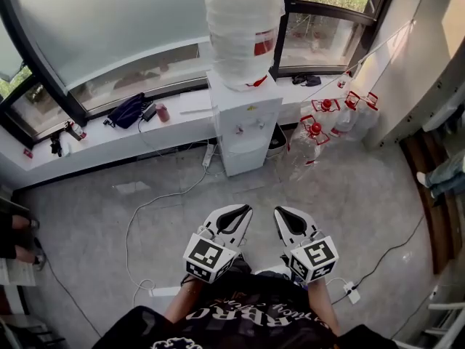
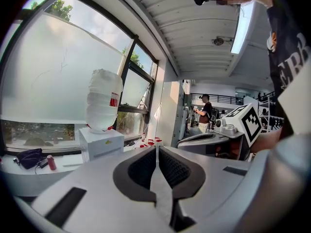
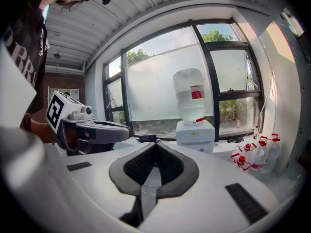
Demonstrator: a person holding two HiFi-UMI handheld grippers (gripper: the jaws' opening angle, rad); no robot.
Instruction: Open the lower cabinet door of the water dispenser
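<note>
White water dispenser (image 1: 245,122) stands well ahead of both grippers, lower door (image 1: 243,155) closed; left gripper (image 1: 244,209) and right gripper (image 1: 280,211) side by side, jaws together, nothing between them.

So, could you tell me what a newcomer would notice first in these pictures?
The white water dispenser with its big upturned bottle stands against the window sill. Nearer, the left gripper and right gripper hang side by side over the grey floor, both shut and empty. Red-capped jugs cluster right of the dispenser.
</note>
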